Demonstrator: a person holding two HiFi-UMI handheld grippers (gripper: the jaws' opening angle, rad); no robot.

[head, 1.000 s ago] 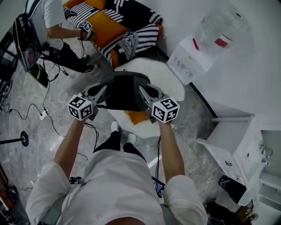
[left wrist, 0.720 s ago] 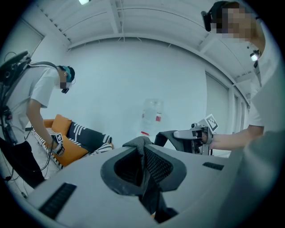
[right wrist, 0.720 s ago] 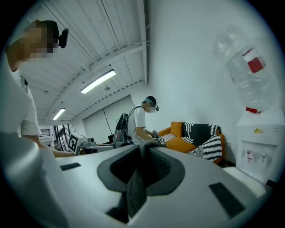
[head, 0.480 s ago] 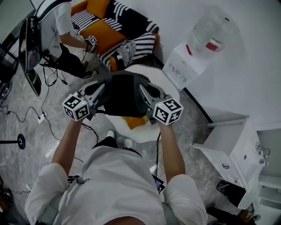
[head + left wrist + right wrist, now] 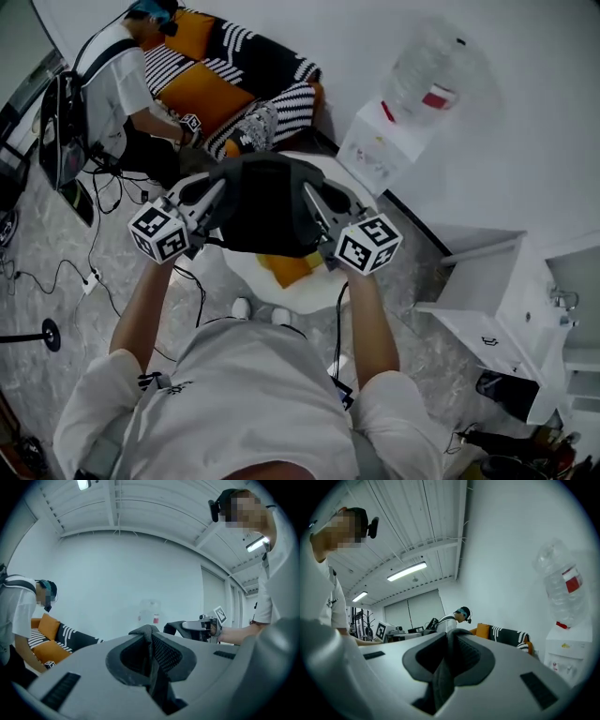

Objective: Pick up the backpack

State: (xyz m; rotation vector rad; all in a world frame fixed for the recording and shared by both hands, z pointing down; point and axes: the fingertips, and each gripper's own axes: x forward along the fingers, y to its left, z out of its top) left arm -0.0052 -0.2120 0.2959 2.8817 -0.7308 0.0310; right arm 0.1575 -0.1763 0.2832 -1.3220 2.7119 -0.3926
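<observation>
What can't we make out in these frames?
- Head view: the backpack covers most of the orange thing beneath it.
- Left gripper view: the left gripper hides all but the pinched fabric.
- Right gripper view: the right gripper does the same.
- Head view: the water dispenser print is too small.

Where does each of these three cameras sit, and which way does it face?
Head view: on the person's head, facing steeply down at the dark grey fabric backpack between left tool and right tool; forearms and white shirt show.
Left gripper view: on the left tool, looking level along its jaws, clamped on backpack fabric; their torso at right.
Right gripper view: on the right tool, likewise clamped on fabric; torso at left.
Shared: both gripper views catch the black-and-orange striped sofa and the other tool.
</observation>
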